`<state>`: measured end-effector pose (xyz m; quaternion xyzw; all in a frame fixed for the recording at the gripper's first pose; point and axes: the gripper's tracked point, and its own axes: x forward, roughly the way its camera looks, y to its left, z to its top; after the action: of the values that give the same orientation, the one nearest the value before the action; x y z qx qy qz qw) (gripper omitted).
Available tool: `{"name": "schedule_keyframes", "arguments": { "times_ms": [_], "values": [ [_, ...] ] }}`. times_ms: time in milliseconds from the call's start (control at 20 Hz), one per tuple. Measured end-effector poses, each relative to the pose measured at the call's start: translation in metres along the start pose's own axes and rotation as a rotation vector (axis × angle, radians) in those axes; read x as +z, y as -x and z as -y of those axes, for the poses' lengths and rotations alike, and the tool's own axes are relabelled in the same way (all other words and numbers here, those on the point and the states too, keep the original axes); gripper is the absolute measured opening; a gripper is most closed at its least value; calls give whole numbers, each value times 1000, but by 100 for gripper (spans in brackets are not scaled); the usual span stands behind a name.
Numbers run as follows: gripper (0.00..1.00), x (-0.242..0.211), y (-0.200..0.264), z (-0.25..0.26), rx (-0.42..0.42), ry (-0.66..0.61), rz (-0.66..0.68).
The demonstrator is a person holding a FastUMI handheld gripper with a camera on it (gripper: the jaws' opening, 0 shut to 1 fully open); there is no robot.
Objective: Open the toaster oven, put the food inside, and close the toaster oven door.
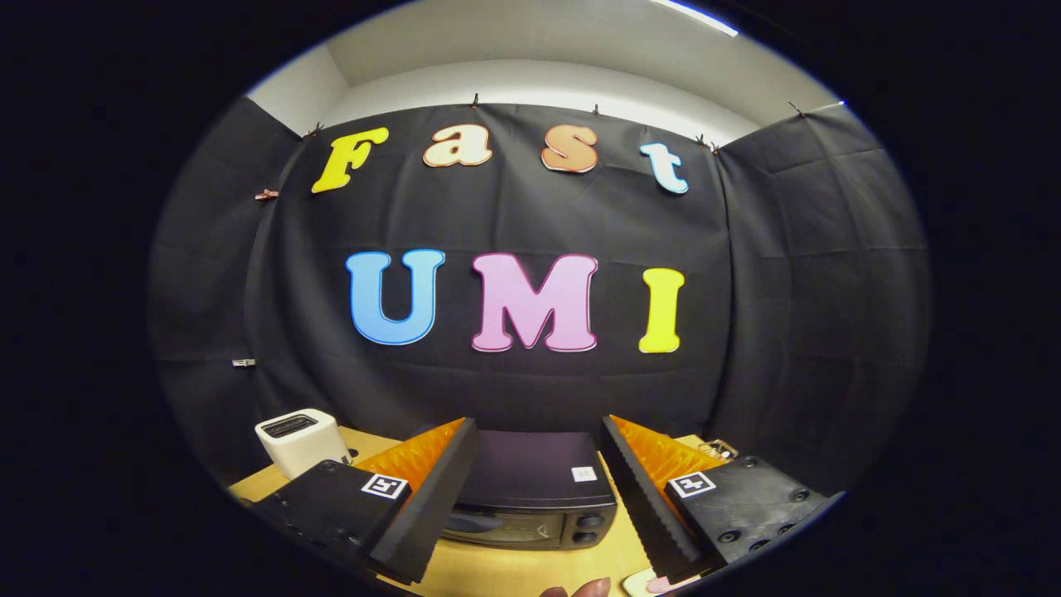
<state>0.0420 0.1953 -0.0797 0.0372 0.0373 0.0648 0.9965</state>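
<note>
Gripper view: the gripper (537, 497) was held above a wooden table (530, 572), its two fingers (431, 497) spread wide apart and holding nothing. Between and just beyond the fingers sat the dark oven (535, 489), seen from slightly above, its door closed and two knobs (588, 529) on the right of its front. A white toaster (298, 439) stood on the table beyond the left finger, apart from the oven. Fingertips of a person's hand (580, 589) showed at the near table edge. Black cloth (530, 224) hung behind everything.
</note>
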Motion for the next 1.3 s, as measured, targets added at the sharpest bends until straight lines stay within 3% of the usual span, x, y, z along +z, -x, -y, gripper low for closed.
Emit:
{"name": "schedule_keyframes", "arguments": {
  "times_ms": [400, 800, 1150, 1300],
  "values": [
    [98, -92, -41, -59, 33, 15, -168],
    [99, -170, -66, -66, -1, -18, -382],
    [99, -174, -56, -64, -24, -8, -386],
    [97, -180, -31, -61, -33, -11, -394]
  ]
}}
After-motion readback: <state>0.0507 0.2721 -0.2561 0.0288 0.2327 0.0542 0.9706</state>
